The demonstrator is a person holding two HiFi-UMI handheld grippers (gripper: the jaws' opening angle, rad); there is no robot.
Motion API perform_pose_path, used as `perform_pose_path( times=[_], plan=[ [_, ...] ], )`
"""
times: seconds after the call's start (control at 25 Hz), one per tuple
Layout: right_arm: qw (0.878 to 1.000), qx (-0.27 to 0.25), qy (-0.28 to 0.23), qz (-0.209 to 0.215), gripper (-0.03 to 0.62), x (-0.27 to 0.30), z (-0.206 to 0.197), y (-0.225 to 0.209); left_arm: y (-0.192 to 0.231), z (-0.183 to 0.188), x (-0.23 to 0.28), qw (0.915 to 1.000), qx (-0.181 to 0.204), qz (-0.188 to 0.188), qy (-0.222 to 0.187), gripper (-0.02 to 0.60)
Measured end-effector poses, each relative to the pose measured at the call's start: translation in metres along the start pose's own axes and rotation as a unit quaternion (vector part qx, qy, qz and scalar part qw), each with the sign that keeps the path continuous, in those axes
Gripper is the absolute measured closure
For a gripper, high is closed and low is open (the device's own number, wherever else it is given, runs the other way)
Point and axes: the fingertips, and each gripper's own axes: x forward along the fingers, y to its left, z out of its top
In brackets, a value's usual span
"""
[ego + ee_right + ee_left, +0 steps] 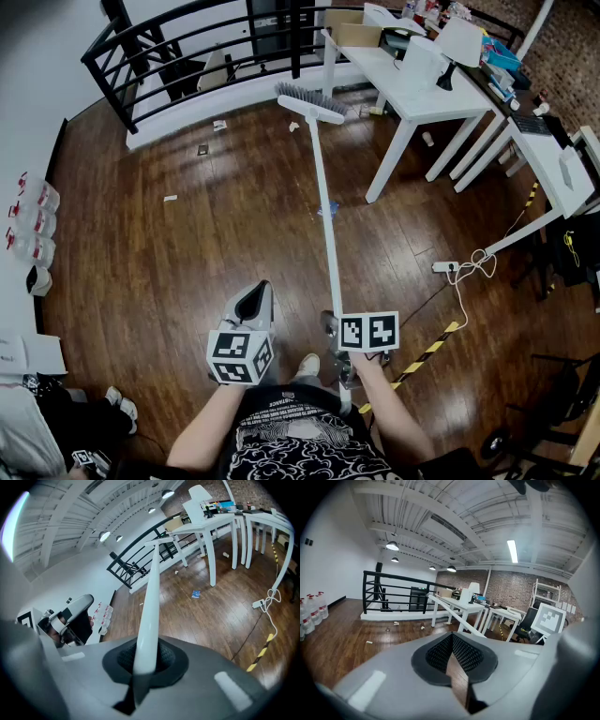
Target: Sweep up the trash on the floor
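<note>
Right gripper (334, 325): my jaws are clamped on the white handle of the broom (322, 187), near the end closest to me.
Left gripper (253, 302): my jaws are pressed together with nothing between them, just beside the handle but not touching it.
Broom head (311, 103): down on the floor (187, 262), just left of the white tabletop (412, 98).
Blue scrap (328, 210): on the floor in front of the tabletop, close beside the handle.
Pale scraps (219, 125): scattered on the floor well left of the tabletop.
</note>
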Motion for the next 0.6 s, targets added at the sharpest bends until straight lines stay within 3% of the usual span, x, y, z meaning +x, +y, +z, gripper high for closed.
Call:
perform_pose_path(
  times=[0.6],
  plan=[
    [0.988,0.128,0.073,-0.044,0.594,0.116,0.072,-0.042,0.09,0.029,0.141,0.9976,-0.008,-0.048,0.05,0.577]
  ],
)
